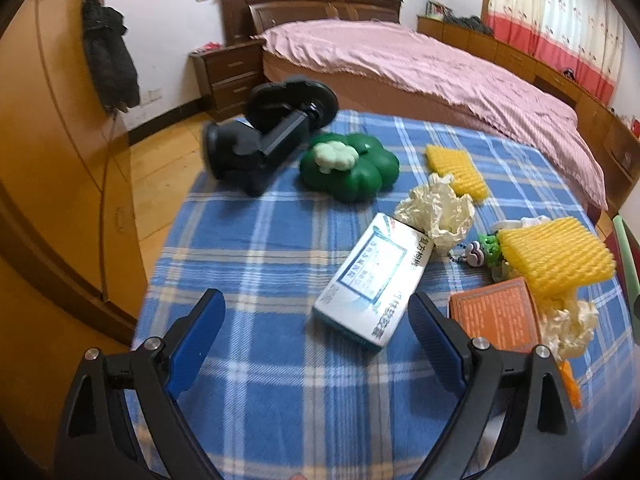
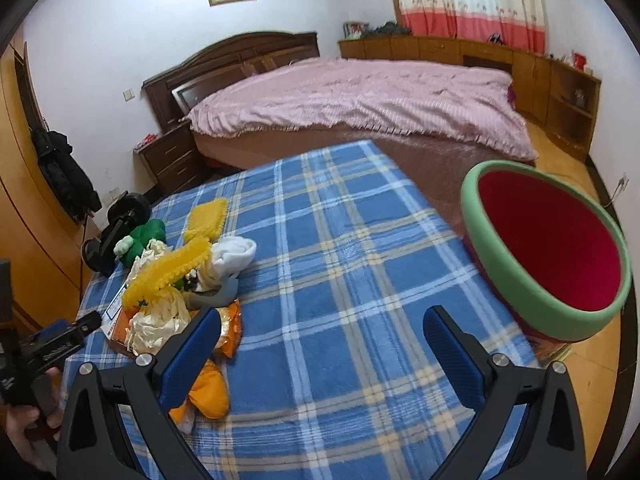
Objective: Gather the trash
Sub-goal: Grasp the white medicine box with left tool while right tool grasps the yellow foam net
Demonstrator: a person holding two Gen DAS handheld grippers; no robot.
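Observation:
Trash lies on a blue plaid blanket (image 1: 260, 264). A white and blue carton (image 1: 370, 280) lies just ahead of my open, empty left gripper (image 1: 316, 312). Crumpled cream paper (image 1: 438, 212), two yellow foam nets (image 1: 554, 256) (image 1: 456, 166) and an orange box (image 1: 496, 314) lie to its right. My right gripper (image 2: 322, 332) is open and empty over bare blanket (image 2: 340, 240). The trash pile (image 2: 168, 280) lies to its left with an orange wrapper (image 2: 208, 392) by its left finger. A red bin with a green rim (image 2: 552, 248) stands at the right edge.
A green clover-shaped cushion (image 1: 350, 168) and a black stand (image 1: 264, 136) sit at the blanket's far left. A white sock (image 2: 236, 252) lies in the pile. A bed with a pink cover (image 2: 360, 100), a nightstand (image 1: 228, 76) and wooden cabinets (image 1: 48, 160) surround the area.

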